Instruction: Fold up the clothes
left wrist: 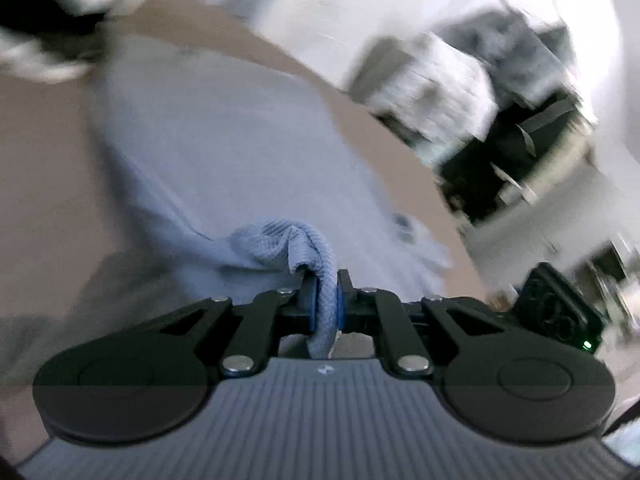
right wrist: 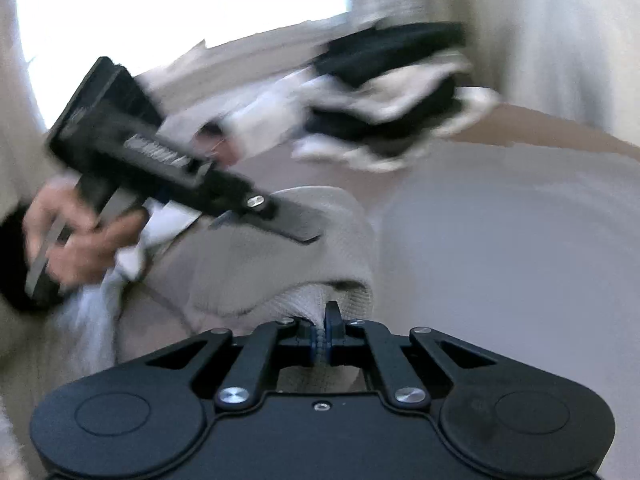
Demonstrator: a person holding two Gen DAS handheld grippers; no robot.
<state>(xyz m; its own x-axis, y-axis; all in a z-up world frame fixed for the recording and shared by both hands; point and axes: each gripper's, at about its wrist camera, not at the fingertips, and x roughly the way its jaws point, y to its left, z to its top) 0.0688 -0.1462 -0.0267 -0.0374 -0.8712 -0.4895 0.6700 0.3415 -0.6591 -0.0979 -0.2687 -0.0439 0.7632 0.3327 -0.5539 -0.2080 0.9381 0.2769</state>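
A pale blue-grey knit garment [left wrist: 224, 152] lies spread on a tan surface [left wrist: 44, 152]. My left gripper [left wrist: 326, 300] is shut on a bunched edge of it, and the cloth hangs between the pads. My right gripper [right wrist: 322, 336] is shut on another edge of the same garment [right wrist: 280, 264], which looks beige-grey in this view. The left gripper [right wrist: 308, 232] also shows in the right wrist view, held by a hand [right wrist: 76, 240] just left of the right gripper. Both views are motion-blurred.
A pile of black and white clothes [right wrist: 384, 96] lies further back on the surface; it also shows at the top left in the left wrist view [left wrist: 44, 20]. Blurred furniture and dark shelving [left wrist: 500, 128] stand beyond the surface's right edge.
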